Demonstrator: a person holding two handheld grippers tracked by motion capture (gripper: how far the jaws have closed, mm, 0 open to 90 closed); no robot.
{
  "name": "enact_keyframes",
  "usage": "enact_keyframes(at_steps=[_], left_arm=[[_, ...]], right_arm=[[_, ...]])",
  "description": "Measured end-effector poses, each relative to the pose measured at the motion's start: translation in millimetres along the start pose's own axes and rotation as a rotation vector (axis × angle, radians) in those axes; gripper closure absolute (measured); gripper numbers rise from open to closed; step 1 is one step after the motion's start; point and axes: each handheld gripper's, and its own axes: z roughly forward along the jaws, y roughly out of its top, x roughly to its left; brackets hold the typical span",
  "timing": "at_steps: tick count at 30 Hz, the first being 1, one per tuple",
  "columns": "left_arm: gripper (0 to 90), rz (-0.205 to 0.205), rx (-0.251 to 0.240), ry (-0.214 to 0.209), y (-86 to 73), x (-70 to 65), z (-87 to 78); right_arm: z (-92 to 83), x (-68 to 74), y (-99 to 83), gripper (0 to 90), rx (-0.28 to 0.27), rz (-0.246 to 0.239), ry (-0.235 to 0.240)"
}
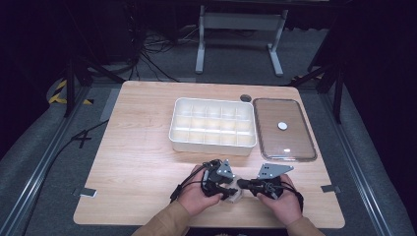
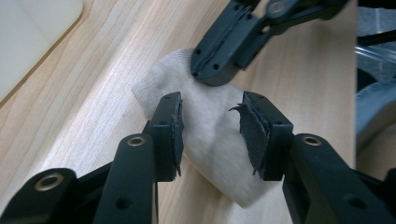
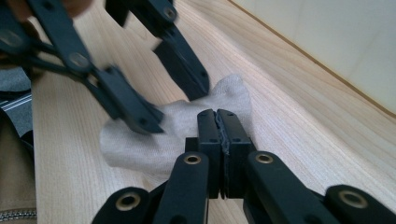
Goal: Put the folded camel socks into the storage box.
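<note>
The left gripper [image 2: 210, 133] stands with its jaws released on either side of the sock [image 2: 210, 140], which lies flat on the table [image 2: 84, 112] at the near edge, its long axis running across the gap. The right gripper [image 3: 218, 126], clenched tight, presses on the sock's far end from the opposite side; whether it pinches cloth I cannot tell
</note>
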Motion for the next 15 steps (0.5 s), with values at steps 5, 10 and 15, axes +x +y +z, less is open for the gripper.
enact_keyframes(at_steps=[5, 10, 15], left_arm=[[68.0, 0.018, -0.018, -0.061, -2.7, -8.8, -14.2], [83.2, 0.047, 0.026, -0.102, -1.9, -17.3, 1.6], [87.3, 0.028, 0.063, -0.101, -6.4, -19.3, 11.5]], right_arm=[[0.6, -0.6, -0.3, 89.4, 0.004, -0.003, -0.001], [0.2, -0.5, 0.5, 89.4, 0.003, -0.002, 0.0], [-1.6, -0.6, 0.9, 89.4, -0.003, 0.0, 0.001]])
